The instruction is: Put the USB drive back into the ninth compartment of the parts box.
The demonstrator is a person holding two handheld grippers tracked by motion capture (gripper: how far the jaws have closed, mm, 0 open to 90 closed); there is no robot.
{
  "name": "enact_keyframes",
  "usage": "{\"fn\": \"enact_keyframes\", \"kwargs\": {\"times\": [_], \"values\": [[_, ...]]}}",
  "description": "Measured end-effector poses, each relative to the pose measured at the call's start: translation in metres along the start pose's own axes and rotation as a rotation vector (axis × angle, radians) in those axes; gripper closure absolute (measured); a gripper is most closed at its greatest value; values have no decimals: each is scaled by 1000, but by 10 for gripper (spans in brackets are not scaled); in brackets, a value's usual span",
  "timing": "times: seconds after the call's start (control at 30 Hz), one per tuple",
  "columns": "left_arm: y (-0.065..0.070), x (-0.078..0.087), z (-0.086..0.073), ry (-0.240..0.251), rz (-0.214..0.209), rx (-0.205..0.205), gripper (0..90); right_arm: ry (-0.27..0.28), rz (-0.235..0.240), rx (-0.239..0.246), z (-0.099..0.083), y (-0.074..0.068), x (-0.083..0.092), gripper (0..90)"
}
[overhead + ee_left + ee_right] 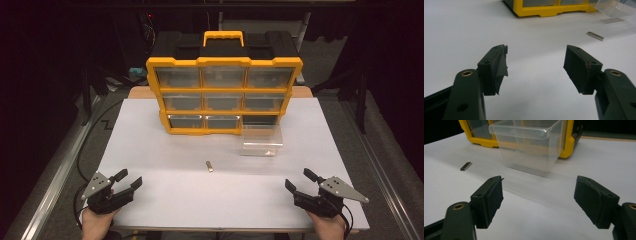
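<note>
With both tools, left (129,179) and right (297,180), held apart and empty, the small bar (209,166) lying mid-worktop (150,150) near the drawer (261,140) is probably best approached low and pinched across its width.

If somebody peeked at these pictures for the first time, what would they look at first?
Probably the big yellow organizer standing at the far side of the white table. One clear drawer sits pulled out in front of its lower right corner, and a small metal piece lies alone mid-table.
</note>
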State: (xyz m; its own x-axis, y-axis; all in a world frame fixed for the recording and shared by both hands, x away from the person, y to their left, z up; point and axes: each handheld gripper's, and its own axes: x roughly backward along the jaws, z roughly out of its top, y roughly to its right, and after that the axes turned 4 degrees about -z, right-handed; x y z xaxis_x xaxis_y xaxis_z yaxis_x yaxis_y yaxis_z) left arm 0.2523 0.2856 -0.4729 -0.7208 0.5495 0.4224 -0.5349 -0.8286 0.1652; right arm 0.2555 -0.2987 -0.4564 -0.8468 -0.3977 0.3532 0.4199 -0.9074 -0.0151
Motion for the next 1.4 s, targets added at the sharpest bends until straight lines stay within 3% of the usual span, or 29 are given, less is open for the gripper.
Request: {"fn": "enact_keyframes", "kwargs": {"times": [0.8,1.4], "values": [[0,0,0,0,-3,-3,355,-9,78,35,6,-23,-24,234],[0,0,0,-1,-5,-5,356,-11,99,47,11,-37,-38,219]]}}
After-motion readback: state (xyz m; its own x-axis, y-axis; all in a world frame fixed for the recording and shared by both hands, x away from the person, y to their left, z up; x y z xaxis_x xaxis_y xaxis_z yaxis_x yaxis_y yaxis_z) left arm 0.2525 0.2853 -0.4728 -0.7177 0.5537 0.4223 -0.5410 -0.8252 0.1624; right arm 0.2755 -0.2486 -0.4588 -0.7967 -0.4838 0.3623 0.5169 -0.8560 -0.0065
